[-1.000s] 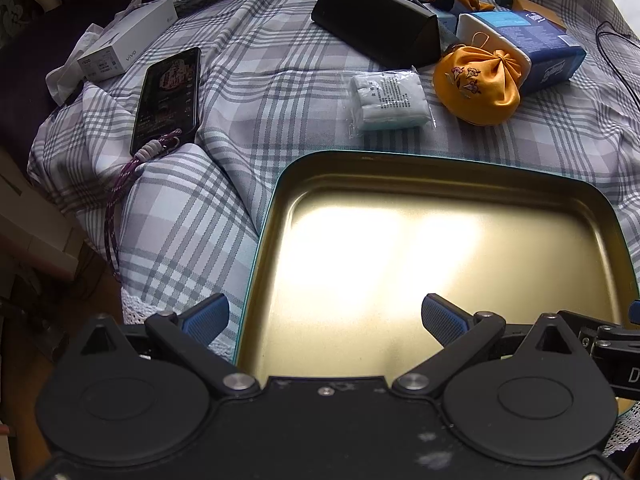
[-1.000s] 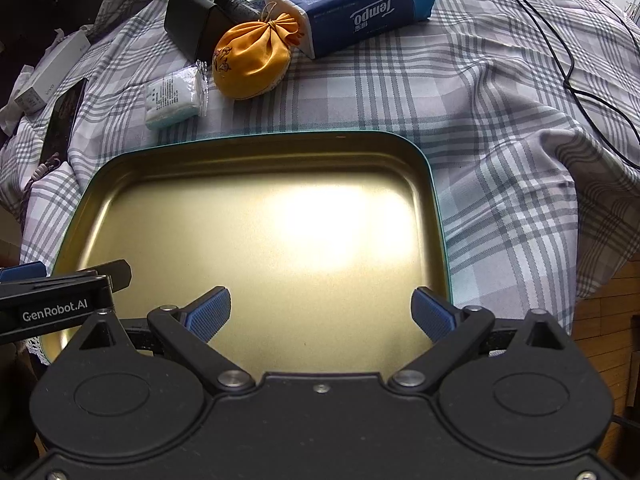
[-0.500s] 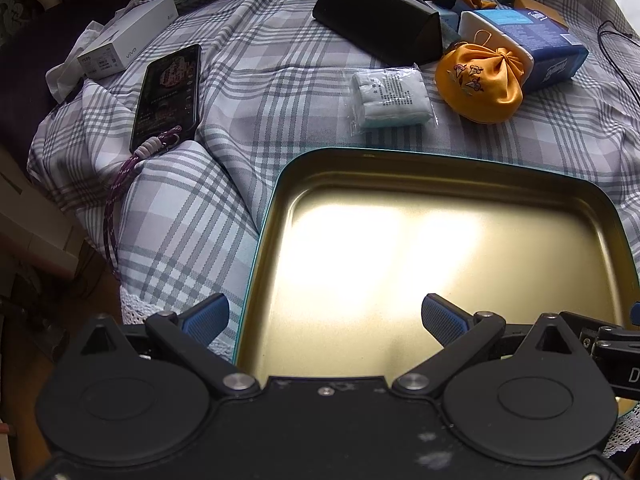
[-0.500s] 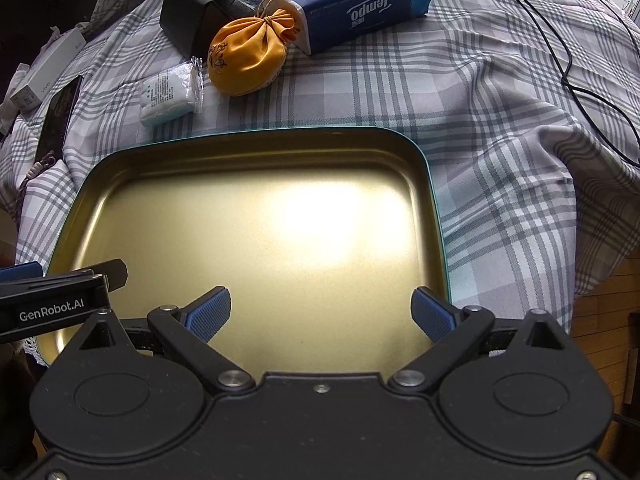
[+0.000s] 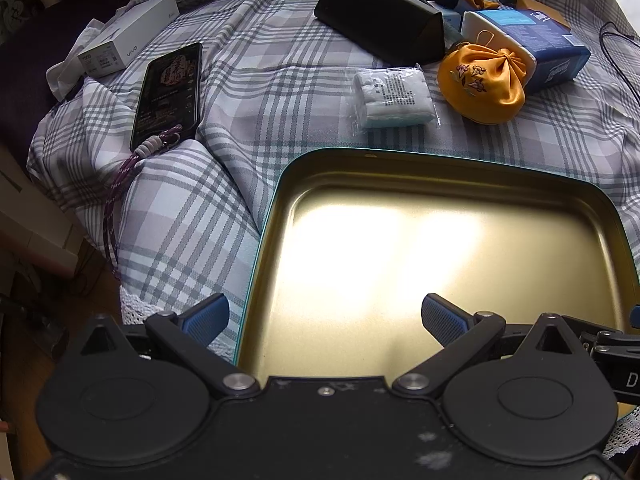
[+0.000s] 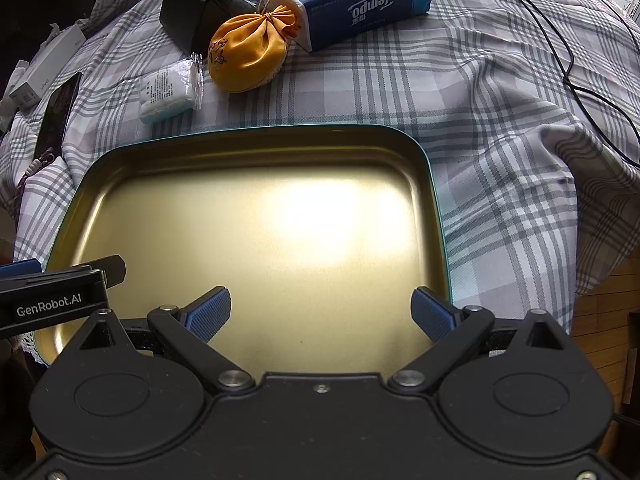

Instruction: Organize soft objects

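1. My left gripper (image 5: pixel 324 316) hangs over the near left edge of the gold metal tray (image 5: pixel 472 176), its blue-padded fingers (image 5: pixel 206 318) spread wide with nothing between them; one pad sits outside the tray rim, over the cloth, the other above the tray floor.
2. My right gripper (image 6: pixel 322 312) hovers over the near right part of the same tray (image 6: pixel 256 136), jaws parted wide and holding nothing.
3. From the right wrist view, the body of my left gripper shows at the left edge, just beside my right one.
4. The tray lies flat on the grey plaid tablecloth (image 6: pixel 460 92), its teal rim turned up, with only a bright glare on its floor.
5. The soft things lie beyond the tray's far edge, on the cloth. The orange satin pouch (image 5: pixel 482 84), embroidered and tied at its neck, leans against the blue tissue pack (image 5: pixel 536 52).
6. Just beside the pouch, nearer the middle, lies the small white packet in clear wrap (image 5: pixel 392 98), apart from the tray rim.
7. Behind them sits a black triangular case (image 5: pixel 380 20), with a jumble of small fabric items beyond it that I cannot make out.
8. Far off to the left lie a phone (image 5: pixel 168 92) with a purple strap and a white box (image 5: pixel 128 42).
9. A black cable (image 6: pixel 560 52) trails across the cloth on the right.
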`<action>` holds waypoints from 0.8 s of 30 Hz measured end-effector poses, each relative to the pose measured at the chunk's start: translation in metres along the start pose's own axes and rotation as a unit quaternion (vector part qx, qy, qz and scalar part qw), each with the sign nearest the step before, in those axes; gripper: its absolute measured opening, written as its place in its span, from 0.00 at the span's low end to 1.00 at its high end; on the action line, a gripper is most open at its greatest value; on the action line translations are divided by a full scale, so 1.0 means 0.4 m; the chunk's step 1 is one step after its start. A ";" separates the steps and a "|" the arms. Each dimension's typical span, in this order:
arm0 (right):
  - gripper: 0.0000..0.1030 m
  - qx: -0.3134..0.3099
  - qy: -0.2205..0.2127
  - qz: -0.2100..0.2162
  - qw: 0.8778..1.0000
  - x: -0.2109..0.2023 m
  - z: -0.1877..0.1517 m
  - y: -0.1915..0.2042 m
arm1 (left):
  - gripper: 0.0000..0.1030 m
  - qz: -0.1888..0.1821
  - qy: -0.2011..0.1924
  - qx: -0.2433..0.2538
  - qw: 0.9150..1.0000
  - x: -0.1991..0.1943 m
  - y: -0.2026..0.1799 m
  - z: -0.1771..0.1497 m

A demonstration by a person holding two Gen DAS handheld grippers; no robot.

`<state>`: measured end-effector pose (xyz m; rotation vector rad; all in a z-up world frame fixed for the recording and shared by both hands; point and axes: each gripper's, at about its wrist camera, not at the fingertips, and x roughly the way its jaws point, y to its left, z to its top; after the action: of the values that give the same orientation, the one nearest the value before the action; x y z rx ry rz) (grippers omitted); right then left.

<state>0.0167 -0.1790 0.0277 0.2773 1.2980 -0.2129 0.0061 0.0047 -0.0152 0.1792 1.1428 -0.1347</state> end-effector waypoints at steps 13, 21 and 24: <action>0.91 0.000 0.000 0.000 1.000 0.001 0.001 0.000 | 1.00 -0.001 0.001 -0.002 1.000 0.005 0.001 -0.003; 0.86 -0.004 -0.003 0.001 1.000 -0.004 0.004 0.009 | 1.00 -0.009 -0.001 -0.006 1.000 0.004 0.005 0.000; 0.84 -0.005 -0.006 0.003 1.000 -0.007 0.007 0.008 | 1.00 -0.014 -0.010 -0.004 1.000 -0.003 0.003 0.004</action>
<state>0.0197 -0.1771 0.0313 0.2706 1.2868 -0.2019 0.0073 0.0057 -0.0133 0.1549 1.1269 -0.1557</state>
